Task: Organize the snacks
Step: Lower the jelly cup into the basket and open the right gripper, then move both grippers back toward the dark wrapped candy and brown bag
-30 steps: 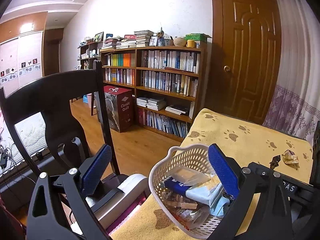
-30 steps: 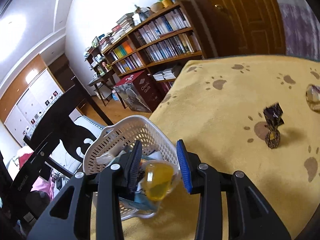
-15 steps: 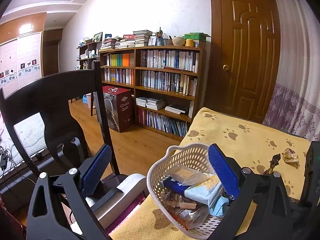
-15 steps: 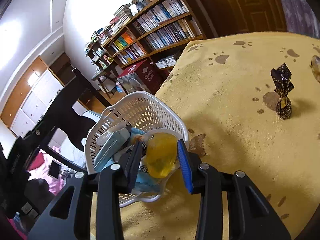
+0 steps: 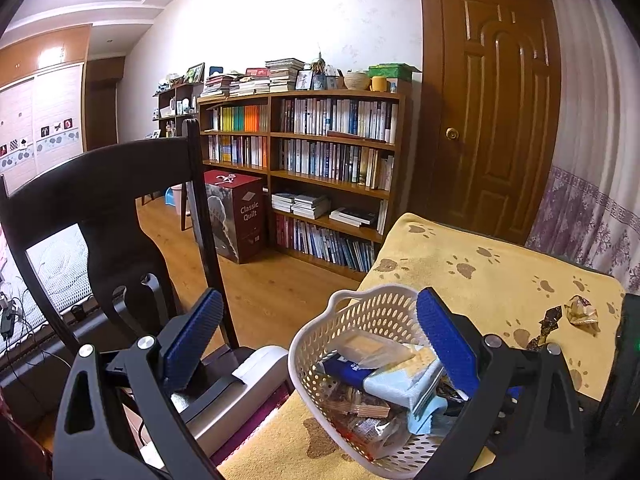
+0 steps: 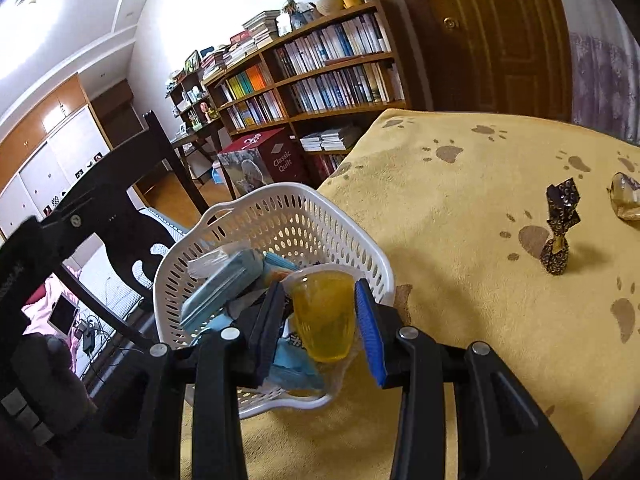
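Observation:
A white perforated basket (image 6: 288,216) (image 5: 360,312) holding several wrapped snacks stands at the left edge of a yellow paw-print cloth (image 6: 460,208). My right gripper (image 6: 318,312) is shut on a yellow jelly cup (image 6: 324,316), held over the basket's near rim. My left gripper (image 5: 320,332) is open and holds nothing; its right finger is over the basket, its left finger hangs beyond the table edge. A dark foil-wrapped candy (image 6: 558,232) (image 5: 546,326) stands on the cloth to the right, with a crumpled pale wrapper (image 6: 626,196) (image 5: 582,310) beyond it.
A black chair (image 5: 112,208) stands left of the table, close to the basket. A grey device (image 5: 240,392) lies on its seat. Behind are a bookshelf (image 5: 320,160), a red box (image 5: 236,212) on the floor and a brown door (image 5: 492,128).
My right gripper has carried the jelly cup left and closer over the basket. The left gripper stayed open and nearly still.

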Demonstrator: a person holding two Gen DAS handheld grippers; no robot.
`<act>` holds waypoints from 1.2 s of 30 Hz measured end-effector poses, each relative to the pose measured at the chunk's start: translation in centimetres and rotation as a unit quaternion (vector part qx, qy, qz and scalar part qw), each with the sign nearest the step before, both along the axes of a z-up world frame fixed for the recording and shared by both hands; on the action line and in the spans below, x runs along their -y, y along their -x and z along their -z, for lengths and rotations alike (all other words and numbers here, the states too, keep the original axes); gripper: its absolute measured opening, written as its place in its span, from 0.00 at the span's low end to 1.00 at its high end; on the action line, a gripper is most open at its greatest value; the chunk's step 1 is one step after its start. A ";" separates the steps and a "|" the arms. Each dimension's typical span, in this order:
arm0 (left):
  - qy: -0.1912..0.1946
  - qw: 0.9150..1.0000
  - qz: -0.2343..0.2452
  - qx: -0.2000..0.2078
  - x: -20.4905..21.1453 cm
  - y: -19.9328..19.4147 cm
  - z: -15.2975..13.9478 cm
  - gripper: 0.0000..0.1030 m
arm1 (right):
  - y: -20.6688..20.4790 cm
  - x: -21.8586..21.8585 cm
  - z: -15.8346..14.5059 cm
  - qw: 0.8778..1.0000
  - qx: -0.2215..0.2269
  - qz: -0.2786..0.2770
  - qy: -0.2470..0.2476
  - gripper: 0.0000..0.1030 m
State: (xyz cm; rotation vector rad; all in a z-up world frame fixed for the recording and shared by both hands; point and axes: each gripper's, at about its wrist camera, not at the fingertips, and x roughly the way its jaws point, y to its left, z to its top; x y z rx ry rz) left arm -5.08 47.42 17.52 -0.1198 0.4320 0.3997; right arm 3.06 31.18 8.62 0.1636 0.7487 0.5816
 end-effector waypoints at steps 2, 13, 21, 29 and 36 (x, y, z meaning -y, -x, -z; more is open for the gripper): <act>-0.001 1.000 0.002 0.000 0.1 0.0 0.0 0.96 | -0.4 -0.4 0.3 1.000 -0.008 -0.006 -0.005 0.37; 0.002 1.000 -0.003 -0.003 -0.1 -0.1 0.3 0.96 | -2.0 -1.2 1.6 0.999 -0.022 -0.025 -0.002 0.37; 0.003 1.000 -0.006 -0.007 -0.5 -0.3 0.5 0.96 | -1.2 -0.4 1.2 1.000 -0.005 -0.018 -0.007 0.37; 0.002 1.000 -0.006 -0.010 -0.6 -0.5 0.7 0.96 | -0.9 2.6 -0.3 0.999 0.021 0.015 -0.028 0.42; -0.006 1.000 0.001 -0.014 0.1 -0.7 0.9 0.96 | -0.8 5.5 0.3 0.998 0.015 0.047 -0.036 0.42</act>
